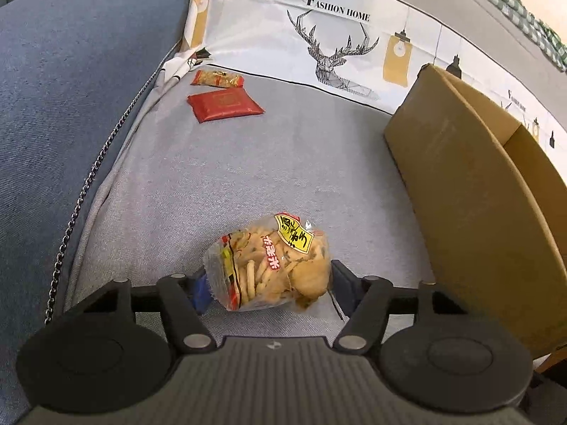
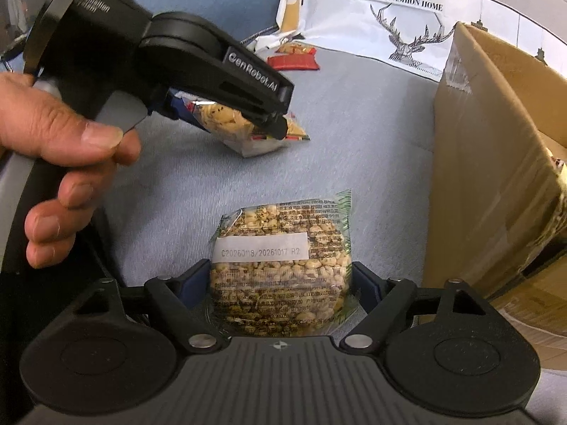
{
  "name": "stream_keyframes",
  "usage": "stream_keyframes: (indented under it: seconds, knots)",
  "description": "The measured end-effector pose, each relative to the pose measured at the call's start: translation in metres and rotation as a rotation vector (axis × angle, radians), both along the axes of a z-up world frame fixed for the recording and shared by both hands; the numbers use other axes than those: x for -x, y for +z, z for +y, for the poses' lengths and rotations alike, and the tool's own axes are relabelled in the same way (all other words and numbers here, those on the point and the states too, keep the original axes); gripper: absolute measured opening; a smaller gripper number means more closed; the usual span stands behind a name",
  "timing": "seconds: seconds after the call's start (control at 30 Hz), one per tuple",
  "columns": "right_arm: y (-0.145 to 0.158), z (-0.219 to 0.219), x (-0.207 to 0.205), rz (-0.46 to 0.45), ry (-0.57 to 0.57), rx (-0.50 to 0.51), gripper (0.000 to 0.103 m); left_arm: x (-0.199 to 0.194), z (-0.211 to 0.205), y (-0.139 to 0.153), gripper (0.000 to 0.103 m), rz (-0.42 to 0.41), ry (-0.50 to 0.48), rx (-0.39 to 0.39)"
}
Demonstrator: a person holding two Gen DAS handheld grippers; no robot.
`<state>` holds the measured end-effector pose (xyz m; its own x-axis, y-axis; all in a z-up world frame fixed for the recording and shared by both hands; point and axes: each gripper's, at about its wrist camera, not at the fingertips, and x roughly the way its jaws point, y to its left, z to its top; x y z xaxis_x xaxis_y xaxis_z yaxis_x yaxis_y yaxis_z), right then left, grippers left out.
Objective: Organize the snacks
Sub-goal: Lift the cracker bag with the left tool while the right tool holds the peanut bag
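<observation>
A clear bag of pale cracker sticks [image 1: 273,262] with a yellow label lies on the grey cloth surface. My left gripper [image 1: 269,283] has its blue pads against both sides of the bag. In the right wrist view the same bag [image 2: 226,124] shows under the left gripper [image 2: 262,124], which a person's hand [image 2: 53,134] holds. A clear pack of puffed grain cake [image 2: 283,248] with a white date sticker lies flat between the pads of my right gripper [image 2: 280,283], which touch its two edges.
A red packet [image 1: 225,104] and an orange snack packet [image 1: 217,78] lie at the far corner. An open cardboard box [image 1: 478,194] stands on the right, with wrapped items inside [image 2: 556,163]. A white deer-print panel [image 1: 336,35] runs behind; a blue cushion [image 1: 71,106] rises left.
</observation>
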<state>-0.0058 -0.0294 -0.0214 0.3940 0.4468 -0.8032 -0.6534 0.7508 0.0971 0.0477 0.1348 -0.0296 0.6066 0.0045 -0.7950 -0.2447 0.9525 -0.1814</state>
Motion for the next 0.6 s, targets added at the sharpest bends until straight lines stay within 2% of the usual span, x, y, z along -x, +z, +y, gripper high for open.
stream_keyframes:
  seconds: [0.17, 0.4, 0.57, 0.6]
  knots:
    - [0.002, -0.001, 0.005, -0.003, -0.008, -0.008, 0.084, 0.013, 0.008, 0.011, 0.071, -0.010, 0.005, 0.059]
    - [0.002, -0.003, 0.003, 0.012, -0.016, -0.011, 0.084, 0.040, 0.030, 0.019, 0.071, 0.007, 0.056, 0.234]
    - [0.001, 0.001, -0.001, 0.029, -0.019, -0.006, 0.084, 0.037, 0.033, 0.010, 0.073, 0.090, 0.097, 0.248]
    - [0.001, 0.002, -0.003, 0.032, -0.018, -0.002, 0.084, 0.035, 0.033, 0.008, 0.077, 0.108, 0.101, 0.248]
